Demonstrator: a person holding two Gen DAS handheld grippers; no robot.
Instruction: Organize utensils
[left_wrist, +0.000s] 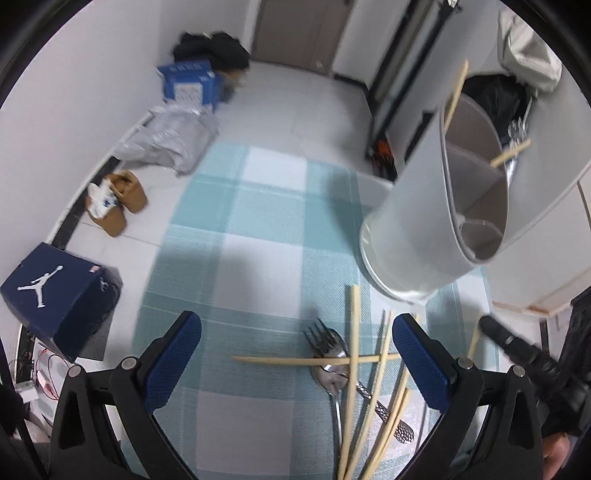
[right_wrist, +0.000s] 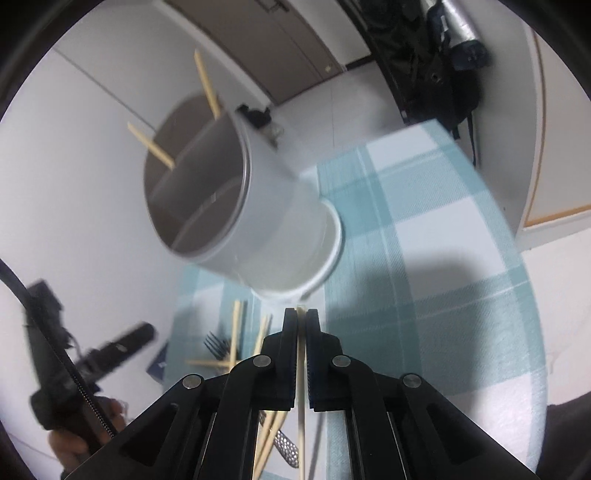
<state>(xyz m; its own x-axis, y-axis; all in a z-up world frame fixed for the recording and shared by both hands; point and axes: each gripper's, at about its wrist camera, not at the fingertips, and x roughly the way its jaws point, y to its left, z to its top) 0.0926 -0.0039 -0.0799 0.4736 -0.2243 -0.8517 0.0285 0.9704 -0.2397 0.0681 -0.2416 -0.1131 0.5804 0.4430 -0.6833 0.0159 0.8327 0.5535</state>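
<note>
A white divided utensil holder stands on the checked cloth, with two chopsticks leaning in its compartments. In front of it lies a heap of several chopsticks, a fork and a spoon. My left gripper hangs open above the cloth, with the heap just inside its right finger. In the right wrist view my right gripper is shut on one chopstick, lifted off the cloth and pointing at the holder's base.
The teal and white checked cloth covers the table. On the floor to the left are a dark blue shoe box, brown slippers, a grey bag and a blue box. Dark bags hang at the far right.
</note>
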